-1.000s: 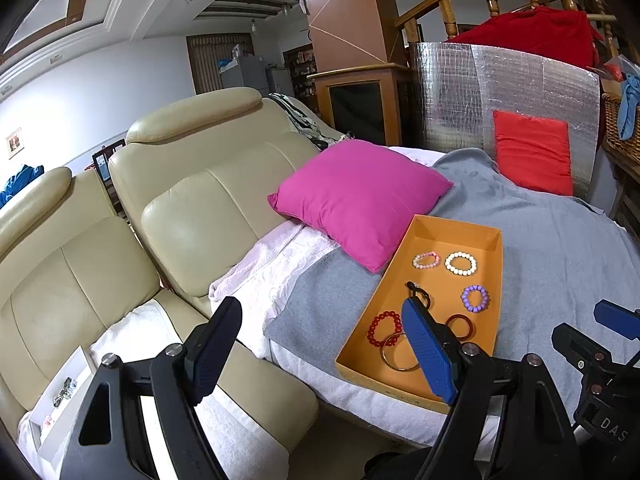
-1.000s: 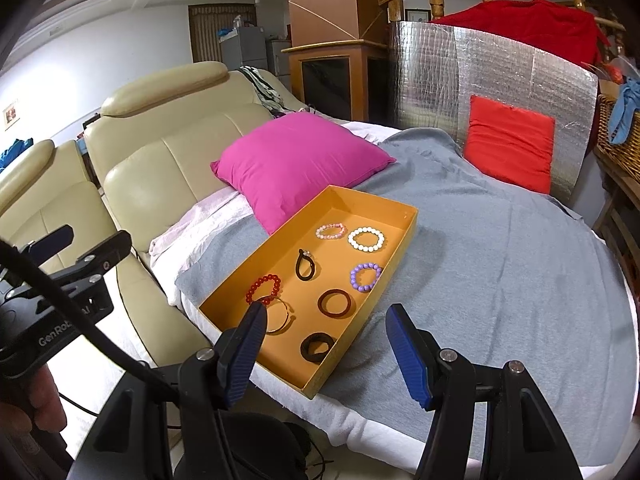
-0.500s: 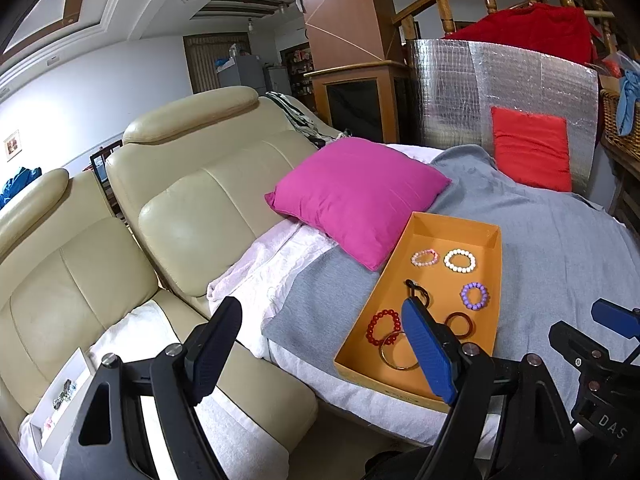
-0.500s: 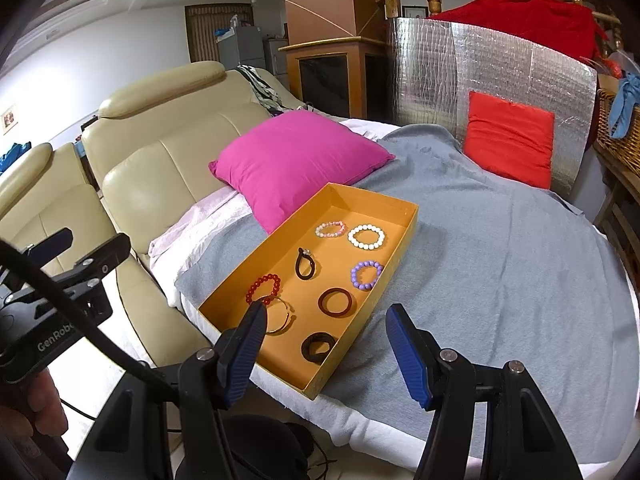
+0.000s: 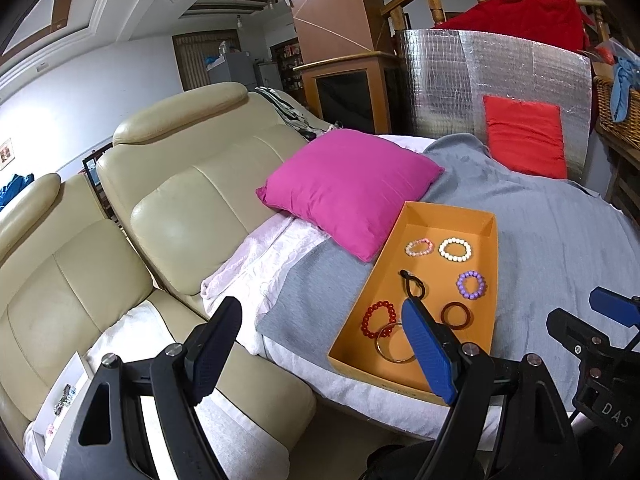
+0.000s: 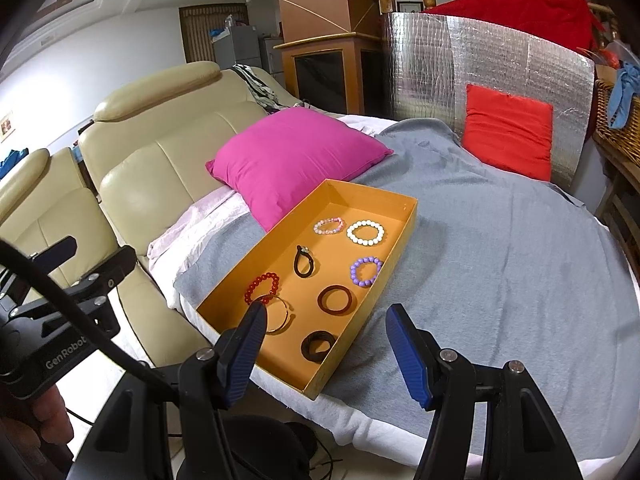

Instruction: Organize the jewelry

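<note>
Inside orange tray: eight bracelets; left tongs, right tongs apart, empty.

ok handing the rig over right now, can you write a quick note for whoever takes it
Left hand-held gripper: open, empty, held short of the bed.
Right hand-held gripper: open, empty, over the near end of the orange tray.
The tray lies on the grey blanket beside the pink pillow. In it are eight bracelets, among them white beads, purple beads, red beads overlapping a thin gold bangle, and a dark braided band.
Done: nothing gripped.
Left: the sorting, as far as I can tell.
</note>
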Demonstrator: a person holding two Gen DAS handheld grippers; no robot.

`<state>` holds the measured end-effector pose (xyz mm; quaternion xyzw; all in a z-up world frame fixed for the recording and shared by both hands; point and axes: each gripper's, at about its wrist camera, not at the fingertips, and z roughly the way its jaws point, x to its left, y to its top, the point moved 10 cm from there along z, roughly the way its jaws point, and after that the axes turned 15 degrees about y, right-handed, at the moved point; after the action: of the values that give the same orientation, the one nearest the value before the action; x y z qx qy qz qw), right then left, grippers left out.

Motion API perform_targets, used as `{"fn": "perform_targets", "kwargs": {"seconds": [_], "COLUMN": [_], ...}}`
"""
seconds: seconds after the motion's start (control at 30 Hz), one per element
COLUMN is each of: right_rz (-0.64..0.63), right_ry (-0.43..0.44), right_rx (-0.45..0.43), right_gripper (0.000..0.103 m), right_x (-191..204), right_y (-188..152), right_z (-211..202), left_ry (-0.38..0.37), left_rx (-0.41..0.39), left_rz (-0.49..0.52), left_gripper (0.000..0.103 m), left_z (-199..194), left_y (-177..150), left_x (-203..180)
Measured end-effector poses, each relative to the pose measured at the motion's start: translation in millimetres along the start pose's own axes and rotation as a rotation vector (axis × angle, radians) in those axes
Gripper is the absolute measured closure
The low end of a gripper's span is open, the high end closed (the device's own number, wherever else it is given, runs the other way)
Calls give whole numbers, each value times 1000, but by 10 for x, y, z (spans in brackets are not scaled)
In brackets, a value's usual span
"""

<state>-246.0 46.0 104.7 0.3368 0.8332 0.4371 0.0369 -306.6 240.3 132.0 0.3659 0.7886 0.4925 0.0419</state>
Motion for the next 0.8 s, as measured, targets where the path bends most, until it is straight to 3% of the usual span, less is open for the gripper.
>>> {"fn": "perform_targets", "kwargs": {"seconds": [0.8], "right_rz": [-14], "right_ry": [-16], "right_rx": [17], "right_gripper": [37], "right_x": [-41], "right_y": [22], "right_z": [158], "left_ry": [-10], "left_rx": [18], "left_rz": [16], "left_gripper": [21], "left_z": [175], "left_y": [-33], "left_x": [-38]}}
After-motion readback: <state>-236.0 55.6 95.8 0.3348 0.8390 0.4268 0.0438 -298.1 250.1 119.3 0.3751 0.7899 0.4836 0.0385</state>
